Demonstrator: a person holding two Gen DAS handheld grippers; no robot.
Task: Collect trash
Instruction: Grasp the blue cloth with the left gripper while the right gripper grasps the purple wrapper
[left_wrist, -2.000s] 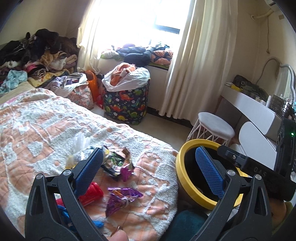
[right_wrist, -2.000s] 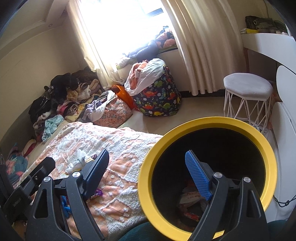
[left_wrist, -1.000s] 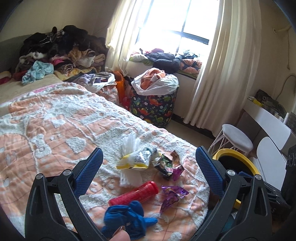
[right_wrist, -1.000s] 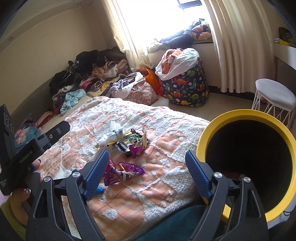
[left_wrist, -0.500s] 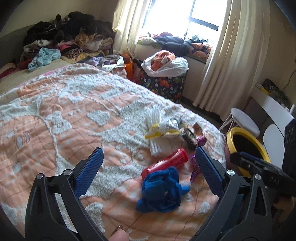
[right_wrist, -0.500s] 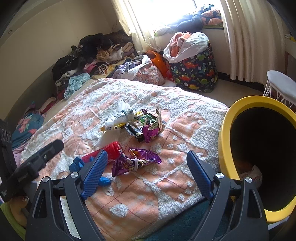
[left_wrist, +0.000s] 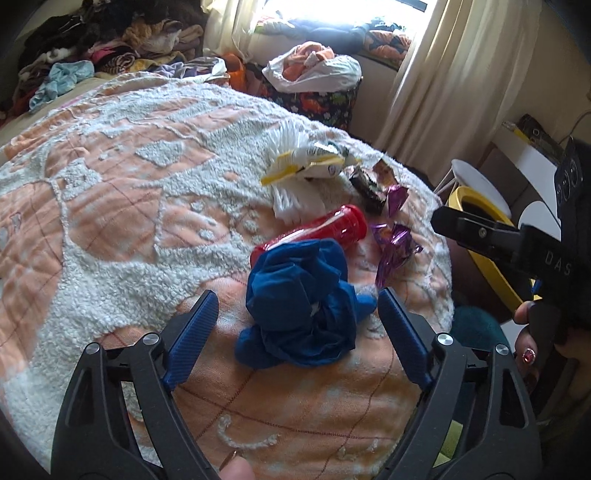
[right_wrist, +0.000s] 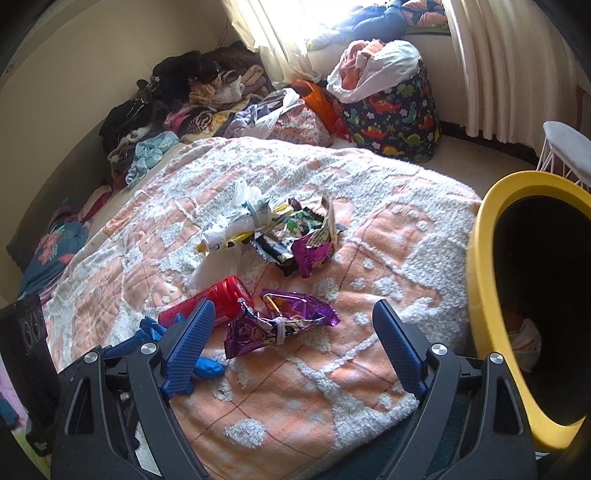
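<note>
Trash lies on the orange and white bedspread (left_wrist: 110, 192). My left gripper (left_wrist: 297, 325) is open, its jaws either side of a crumpled blue wad (left_wrist: 299, 295), just short of it. Beyond lie a red tube (left_wrist: 314, 230), a purple wrapper (left_wrist: 395, 247) and a white and yellow packet (left_wrist: 310, 166). My right gripper (right_wrist: 291, 338) is open over the purple wrapper (right_wrist: 280, 325), with the red tube (right_wrist: 214, 299) and blue wad (right_wrist: 155, 332) at its left. More wrappers (right_wrist: 299, 236) lie further back. The yellow-rimmed bin (right_wrist: 480, 258) stands at the right.
A dinosaur-print hamper (right_wrist: 391, 103) full of clothes stands by the curtain (right_wrist: 498, 55). Clothes are piled (right_wrist: 177, 96) along the far wall. A white stool (right_wrist: 565, 147) stands behind the bin. A white desk (left_wrist: 532, 155) is at the far right.
Both grippers have swung from the bin toward the bed and come down closer to the trash. The left now frames the blue wad, the right the purple wrapper.
</note>
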